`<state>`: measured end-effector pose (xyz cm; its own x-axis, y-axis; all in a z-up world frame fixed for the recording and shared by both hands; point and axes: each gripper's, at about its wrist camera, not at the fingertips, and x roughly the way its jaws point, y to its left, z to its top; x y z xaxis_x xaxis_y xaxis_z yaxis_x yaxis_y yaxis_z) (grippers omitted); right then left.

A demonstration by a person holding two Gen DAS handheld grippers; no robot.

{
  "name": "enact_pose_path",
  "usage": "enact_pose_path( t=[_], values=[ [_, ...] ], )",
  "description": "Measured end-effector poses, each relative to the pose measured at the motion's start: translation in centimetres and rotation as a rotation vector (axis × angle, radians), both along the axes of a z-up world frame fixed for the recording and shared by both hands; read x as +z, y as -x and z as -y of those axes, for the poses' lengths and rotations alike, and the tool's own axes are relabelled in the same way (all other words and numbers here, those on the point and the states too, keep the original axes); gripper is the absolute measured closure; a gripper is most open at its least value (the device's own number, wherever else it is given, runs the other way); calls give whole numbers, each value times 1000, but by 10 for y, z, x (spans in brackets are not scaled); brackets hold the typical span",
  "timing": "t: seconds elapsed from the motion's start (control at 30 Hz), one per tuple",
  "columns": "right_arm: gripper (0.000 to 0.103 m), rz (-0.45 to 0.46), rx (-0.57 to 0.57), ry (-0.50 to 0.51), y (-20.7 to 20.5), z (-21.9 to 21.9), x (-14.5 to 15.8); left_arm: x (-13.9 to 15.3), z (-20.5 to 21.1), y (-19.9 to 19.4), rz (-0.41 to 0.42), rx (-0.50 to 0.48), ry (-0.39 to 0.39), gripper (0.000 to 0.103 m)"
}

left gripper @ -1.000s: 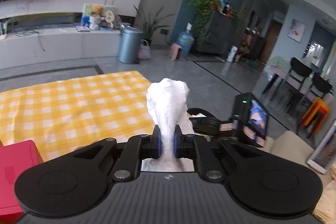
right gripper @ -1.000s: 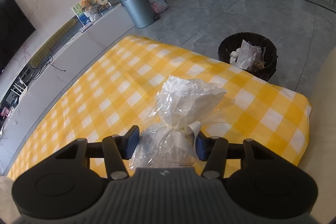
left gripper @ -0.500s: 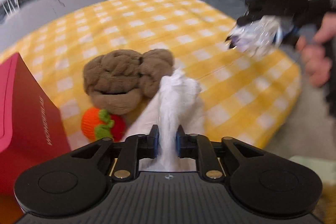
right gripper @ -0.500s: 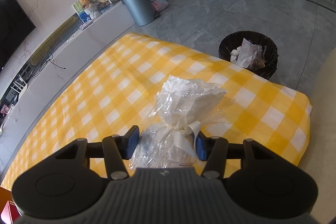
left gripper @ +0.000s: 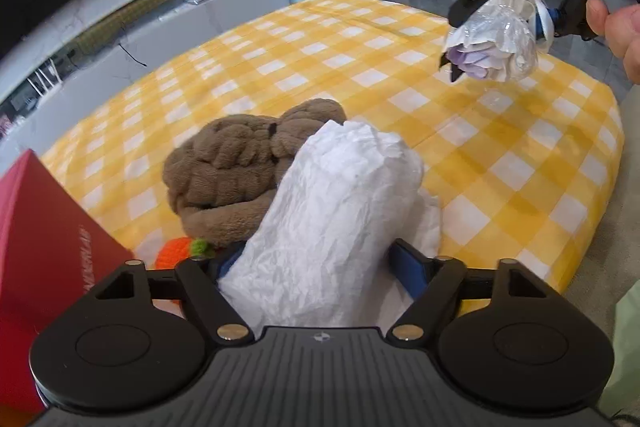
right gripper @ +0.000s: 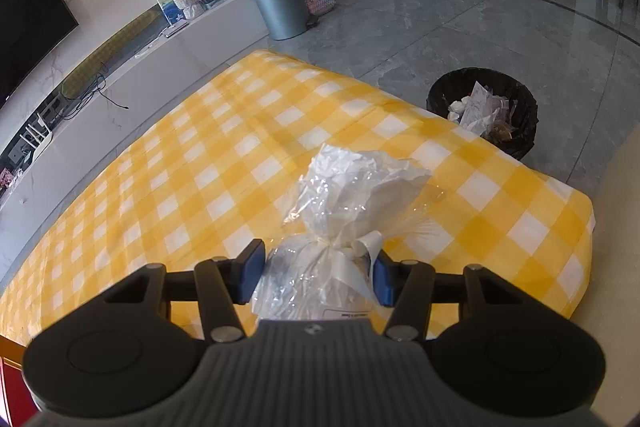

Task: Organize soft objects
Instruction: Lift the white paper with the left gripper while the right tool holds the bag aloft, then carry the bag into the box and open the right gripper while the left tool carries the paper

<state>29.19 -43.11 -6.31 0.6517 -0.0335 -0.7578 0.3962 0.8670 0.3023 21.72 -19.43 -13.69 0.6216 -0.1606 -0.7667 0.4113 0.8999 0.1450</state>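
Observation:
A crumpled white soft bundle (left gripper: 332,211) rests on the yellow checked cloth (left gripper: 360,59), leaning against a brown plush toy (left gripper: 240,167). My left gripper (left gripper: 316,263) straddles the bundle's near end; its jaws are opening and the blue pads stand off its sides. An orange knitted piece (left gripper: 176,251) with a green tuft peeks out under the plush. My right gripper (right gripper: 318,277) is shut on a clear-wrapped bundle (right gripper: 352,211) tied with a white ribbon. The left wrist view shows that wrapped bundle (left gripper: 492,43) with purple petals, held above the cloth's far right by the right gripper (left gripper: 508,23).
A red box (left gripper: 40,247) stands at the left edge beside the plush. A person's hand (left gripper: 616,7) grips the right tool. On the floor past the cloth's right edge sits a black waste basket (right gripper: 484,111), and farther back a grey bin (right gripper: 276,3).
The left gripper came down from mid-air to the cloth beside the plush and its jaws spread apart, letting the white bundle go. The right gripper kept its hold and stayed put.

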Motion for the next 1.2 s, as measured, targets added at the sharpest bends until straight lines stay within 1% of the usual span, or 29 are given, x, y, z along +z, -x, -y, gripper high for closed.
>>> enact_pose_path(
  t=[0.03,0.07,0.1,0.13,0.17,0.27,0.37,0.47,0.53,0.6,0.77,0.93,1.03,1.1,1.2],
  values=[
    [49,1,4,1,0,-1,1,1,-3,-3,-41,-6,59,53],
    [49,2,7,1,0,-1,1,2,-6,-8,-89,-11,106,72],
    [49,4,8,0,0,-2,2,3,-5,-11,-113,-10,113,74],
    [49,6,10,0,0,-3,2,5,-2,-11,-119,-15,95,80],
    [49,10,12,0,-1,-3,3,6,1,-10,-121,-25,80,82],
    [49,30,23,-8,1,-6,7,13,5,-6,-118,-28,66,83],
    [50,57,47,-9,4,-11,16,28,1,3,-72,-19,61,84],
    [50,92,71,-11,10,-19,28,48,-7,9,-41,-1,86,84],
    [50,122,97,-39,15,-24,37,64,-14,13,-7,13,94,84],
    [50,162,133,-66,21,-30,48,81,-24,19,27,25,119,84],
    [50,263,207,-73,37,-54,82,129,-59,34,128,87,179,83],
    [50,349,306,-28,52,-93,113,172,-105,53,215,171,217,83],
    [50,406,372,-23,63,-115,130,189,-134,66,259,222,227,83],
    [50,455,392,-22,74,-126,142,198,-154,73,288,255,235,83],
    [50,523,432,5,91,-142,161,208,-180,85,322,304,249,83]
  ],
)
